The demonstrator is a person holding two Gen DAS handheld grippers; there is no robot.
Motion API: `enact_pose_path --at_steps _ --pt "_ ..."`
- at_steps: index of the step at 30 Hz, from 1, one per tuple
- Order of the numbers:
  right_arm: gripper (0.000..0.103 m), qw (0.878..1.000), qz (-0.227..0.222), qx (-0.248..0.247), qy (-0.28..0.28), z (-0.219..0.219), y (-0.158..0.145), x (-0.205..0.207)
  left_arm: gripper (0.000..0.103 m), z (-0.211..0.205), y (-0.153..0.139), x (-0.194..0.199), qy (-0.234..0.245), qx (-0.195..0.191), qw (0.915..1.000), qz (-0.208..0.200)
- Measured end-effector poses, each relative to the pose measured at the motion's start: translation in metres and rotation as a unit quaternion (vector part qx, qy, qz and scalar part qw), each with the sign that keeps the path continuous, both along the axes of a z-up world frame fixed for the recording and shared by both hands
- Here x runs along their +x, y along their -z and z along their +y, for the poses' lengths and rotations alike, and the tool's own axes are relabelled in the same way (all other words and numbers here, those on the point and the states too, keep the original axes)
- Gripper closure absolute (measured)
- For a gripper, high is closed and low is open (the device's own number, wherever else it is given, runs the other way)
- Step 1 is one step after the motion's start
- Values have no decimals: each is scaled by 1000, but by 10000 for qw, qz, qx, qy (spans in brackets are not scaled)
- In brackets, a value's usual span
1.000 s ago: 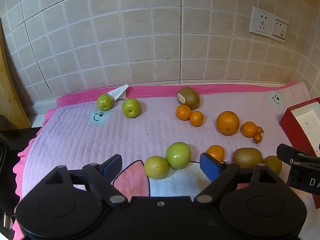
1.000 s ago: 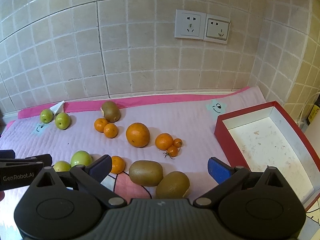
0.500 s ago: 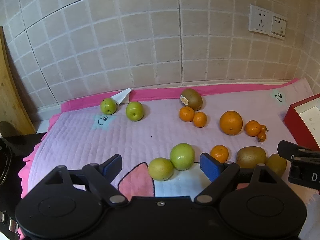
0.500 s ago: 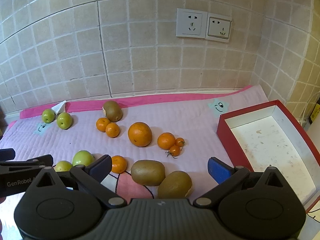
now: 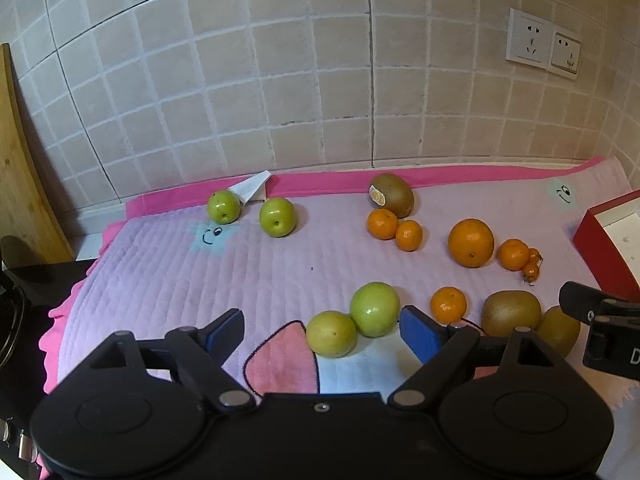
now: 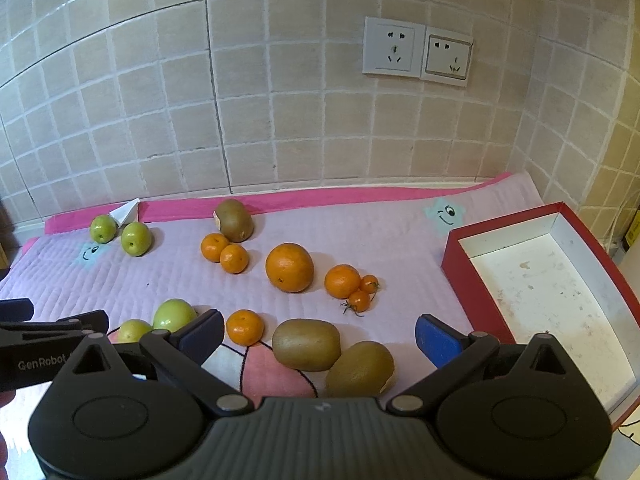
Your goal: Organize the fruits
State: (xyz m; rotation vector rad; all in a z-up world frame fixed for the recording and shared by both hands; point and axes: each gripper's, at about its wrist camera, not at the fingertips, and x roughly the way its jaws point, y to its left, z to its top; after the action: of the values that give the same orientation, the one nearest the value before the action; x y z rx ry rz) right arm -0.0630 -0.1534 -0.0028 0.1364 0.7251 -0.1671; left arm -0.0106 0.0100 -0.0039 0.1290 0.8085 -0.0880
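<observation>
Both wrist views sit low over the quilted mat (image 5: 160,272), facing the tiled wall (image 6: 280,128). The left view sits further left. Both share the large orange (image 5: 471,242) (image 6: 289,267) at mid-frame and the wall sockets (image 5: 542,49) (image 6: 416,53).

left tool (image 5: 322,330) spread wide, right tool (image 6: 320,336) spread wide, both empty

Both views have drawn back slightly from the fruit, the left claw (image 5: 322,330) most noticeably.
</observation>
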Motion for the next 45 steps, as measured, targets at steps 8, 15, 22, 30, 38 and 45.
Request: enact_pose_path --at_steps 8,15,22,30,38,45 --pt "0 10000 11 0 6 2 2 1 2 2 1 2 1 -45 10000 10" --pt "0 10000 41 40 22 3 2 5 2 4 3 7 -13 -49 10000 76" --pt "0 9999 124 85 59 -3 6 10 2 10 8 13 12 -49 9999 113" --pt "0 9997 -126 -184 32 -37 2 6 2 53 9 18 843 -223 9962 34" --pt "6 9995 -268 41 -136 -84 -8 27 2 40 14 43 1635 -473 9854 25" --pt "13 9983 -66 47 -580 -84 12 70 2 17 47 87 2356 -598 9684 562"
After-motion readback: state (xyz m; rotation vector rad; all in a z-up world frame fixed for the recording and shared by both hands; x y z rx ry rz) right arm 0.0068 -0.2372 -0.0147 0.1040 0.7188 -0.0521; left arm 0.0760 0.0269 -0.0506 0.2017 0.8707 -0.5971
